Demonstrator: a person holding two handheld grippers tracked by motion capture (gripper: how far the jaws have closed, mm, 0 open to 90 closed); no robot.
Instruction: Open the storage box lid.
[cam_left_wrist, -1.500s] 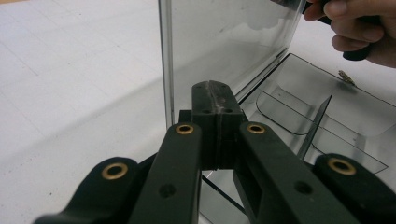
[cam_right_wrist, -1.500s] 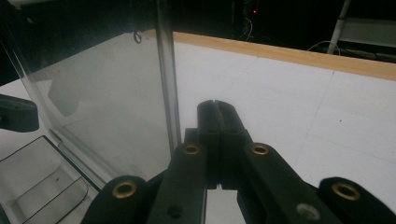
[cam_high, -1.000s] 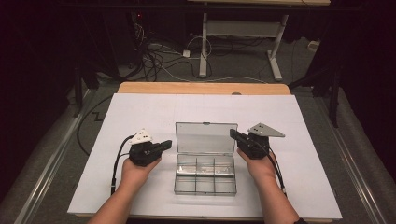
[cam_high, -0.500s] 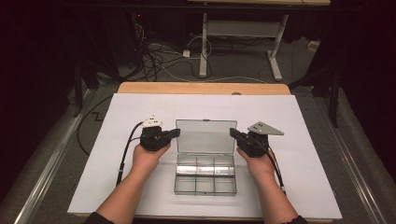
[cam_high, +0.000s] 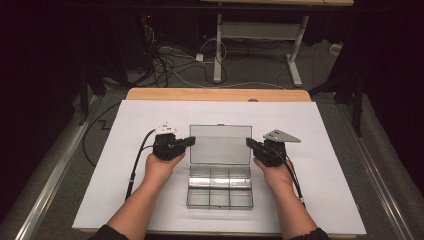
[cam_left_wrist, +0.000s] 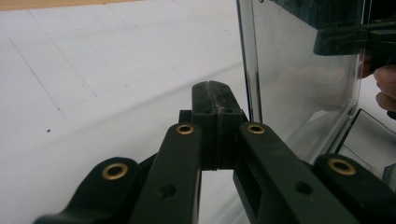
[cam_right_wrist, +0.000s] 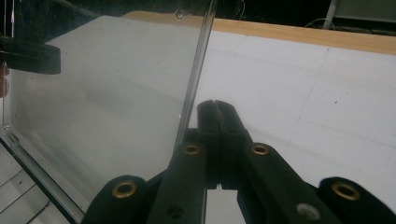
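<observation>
Nearest the person, in the high view, two forearms come up from the bottom edge onto the white paper-covered tabletop (cam_high: 100, 190). Between them lies a clear plastic compartment box (cam_high: 219, 186), its shallow tray split into small square cells, all of which look empty. The box's transparent hinged lid (cam_high: 219, 144) stands open on the far side of the tray, raised up from the hinge.

The left tool (cam_high: 190, 141), black with a white plate on top and a cable trailing back along the arm, is held in the left hand (cam_high: 159, 167) just beside the lid's left edge. In the left gripper view its two jaws are pressed flat together with nothing between them, and the lid's edge stands close to the right of the tips; whether they touch it cannot be told.

The right tool (cam_high: 248, 142), black with a grey three-cornered plate on top, sits in the right hand (cam_high: 272, 171) at the lid's right edge. In the right gripper view its jaws are likewise closed tight on nothing, with the lid's thin edge rising just to the left of the tips.

Farther off, a strip of bare wooden tabletop edge (cam_high: 215, 94) shows beyond the paper. Behind it are a dark floor with loose cables (cam_high: 170, 60) and the legs of a white metal desk frame (cam_high: 218, 50).
</observation>
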